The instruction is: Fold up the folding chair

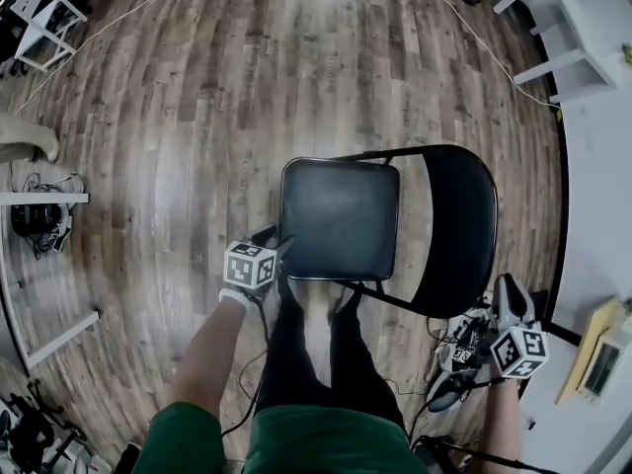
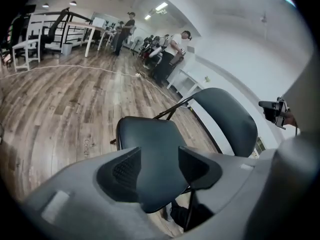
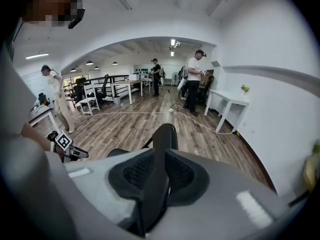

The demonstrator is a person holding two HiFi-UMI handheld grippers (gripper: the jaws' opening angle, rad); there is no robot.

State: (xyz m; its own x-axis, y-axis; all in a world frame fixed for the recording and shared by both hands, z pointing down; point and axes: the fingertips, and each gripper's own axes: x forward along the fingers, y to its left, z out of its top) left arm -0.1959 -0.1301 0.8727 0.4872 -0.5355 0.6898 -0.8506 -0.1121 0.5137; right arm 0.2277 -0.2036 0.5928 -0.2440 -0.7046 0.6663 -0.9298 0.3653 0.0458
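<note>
A black folding chair stands unfolded on the wood floor, seat level and backrest upright. My left gripper is at the seat's near left corner. In the left gripper view it is open, and the seat shows in the gap, its near corner low between the pads without touching them. My right gripper is by the backrest's near end. In the right gripper view it has its jaws almost together with only a narrow dark slit, and the backrest lines up edge-on just beyond.
My legs stand right behind the chair. White tables line the right wall and a white chair sits far left. A cable runs across the floor. People stand at the room's far end.
</note>
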